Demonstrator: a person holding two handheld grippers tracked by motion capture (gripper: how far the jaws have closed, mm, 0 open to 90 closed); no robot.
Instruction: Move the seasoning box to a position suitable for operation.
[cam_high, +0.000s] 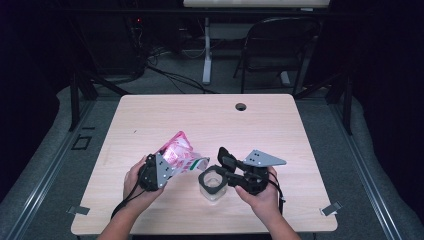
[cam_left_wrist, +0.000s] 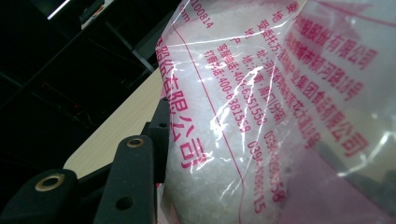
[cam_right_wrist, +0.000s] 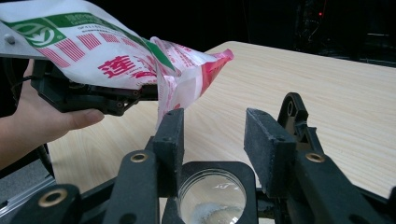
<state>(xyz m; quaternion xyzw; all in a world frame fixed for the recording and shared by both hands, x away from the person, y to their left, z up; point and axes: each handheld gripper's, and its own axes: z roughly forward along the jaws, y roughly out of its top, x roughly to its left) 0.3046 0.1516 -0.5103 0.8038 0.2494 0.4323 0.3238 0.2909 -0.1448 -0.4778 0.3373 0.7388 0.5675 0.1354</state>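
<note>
A pink, white and green plastic bag (cam_high: 177, 152) of white granules is held tilted above the table, its lower end (cam_high: 201, 162) pointing at a clear cup (cam_high: 212, 190). My left gripper (cam_high: 156, 172) is shut on the bag. In the left gripper view the bag (cam_left_wrist: 261, 112) presses against the one visible finger (cam_left_wrist: 135, 177) and hides the other. The cup wears a black collar (cam_high: 211, 178) and has a little white material at its bottom (cam_right_wrist: 208, 212). My right gripper (cam_right_wrist: 212, 123) is open just over the cup, with nothing between its pads.
The light wooden table (cam_high: 210, 120) has a cable hole (cam_high: 241, 106) near its far edge. A black folding chair (cam_high: 277, 45) and a white desk leg (cam_high: 206, 55) stand beyond it. The person's hands (cam_high: 262, 200) are at the near edge.
</note>
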